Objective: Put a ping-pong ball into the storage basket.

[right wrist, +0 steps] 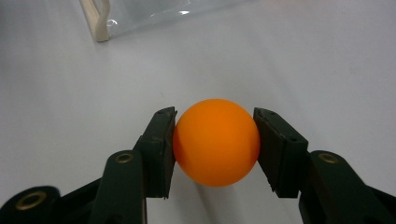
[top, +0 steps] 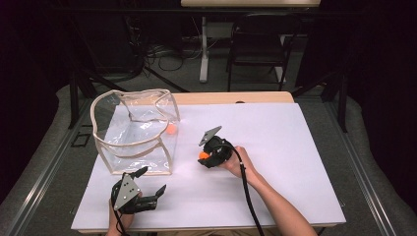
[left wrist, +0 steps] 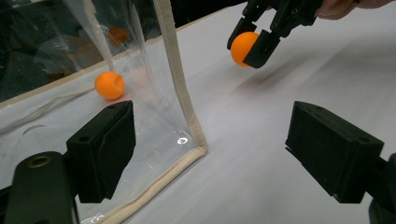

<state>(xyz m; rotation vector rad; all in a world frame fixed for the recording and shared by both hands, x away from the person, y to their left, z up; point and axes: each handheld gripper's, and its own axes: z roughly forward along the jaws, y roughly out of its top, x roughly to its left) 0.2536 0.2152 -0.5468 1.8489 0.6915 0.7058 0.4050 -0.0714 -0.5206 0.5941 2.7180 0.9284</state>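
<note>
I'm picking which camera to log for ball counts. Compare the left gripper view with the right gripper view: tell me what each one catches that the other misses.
Left gripper view: a second orange ball lying inside the clear bag, its own open black jaws, and the right hand-held gripper seen from outside.

Right gripper view: a close look at both pads pressed against the held orange ball.

Both: the held ball, the white table cover and a cream-trimmed corner of the bag.

A clear, glossy plastic bag (top: 135,130) edged with cream cloth piping stands at the left of the high view. The table covering (top: 275,147) looks like smooth, matt white paper over a wooden top. Orange ball (right wrist: 216,141): smooth, matt plastic. Gripper pads (right wrist: 161,149): matt black, with brass-coloured rivets.
</note>
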